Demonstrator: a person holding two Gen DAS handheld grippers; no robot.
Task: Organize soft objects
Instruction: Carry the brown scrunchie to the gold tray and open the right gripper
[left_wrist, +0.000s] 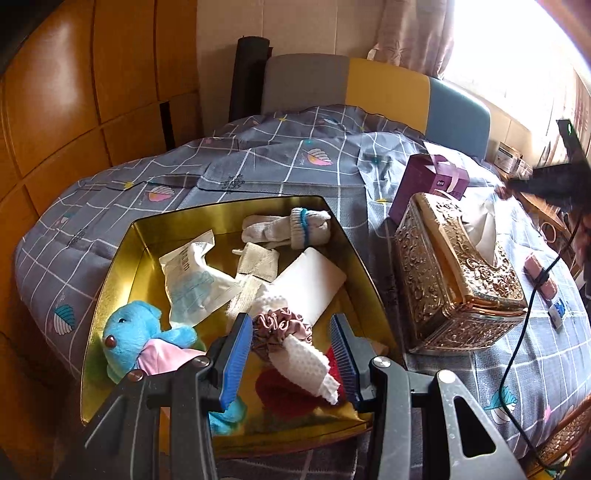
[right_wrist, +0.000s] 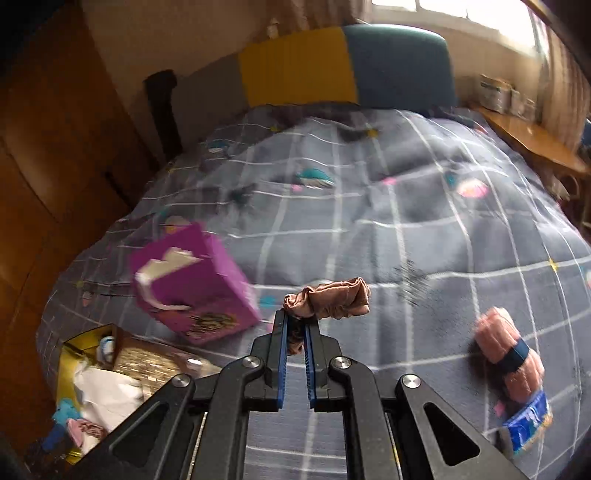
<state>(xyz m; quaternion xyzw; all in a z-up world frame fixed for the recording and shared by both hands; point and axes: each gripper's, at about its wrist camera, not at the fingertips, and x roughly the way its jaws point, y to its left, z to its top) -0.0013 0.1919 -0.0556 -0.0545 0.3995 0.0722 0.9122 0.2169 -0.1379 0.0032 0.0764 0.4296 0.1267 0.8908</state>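
One brown scrunchie (right_wrist: 328, 297) is pinched at its near end between the closed jaws of the right gripper (right_wrist: 295, 323), the rest of it bunched beyond the fingertips, above the grey checked bedspread (right_wrist: 369, 221). To its right on the bed lie one pink rolled cloth (right_wrist: 508, 360) with a dark band and one blue packet (right_wrist: 526, 421); to its left stands one purple box (right_wrist: 195, 284).

The left gripper (left_wrist: 291, 362) hovers with its jaws apart over one gold tray (left_wrist: 110, 266), clamping nothing. Just beyond and between its fingertips lie one pink scrunchie (left_wrist: 280, 325) and one white knit cloth (left_wrist: 306, 365) on something red. The tray also contains one blue plush toy (left_wrist: 129, 336), one white packet (left_wrist: 192, 280), one rolled sock pair (left_wrist: 295, 229) and one white pad (left_wrist: 310, 280). One ornate gold tissue box (left_wrist: 458, 273) stands just beside the tray.
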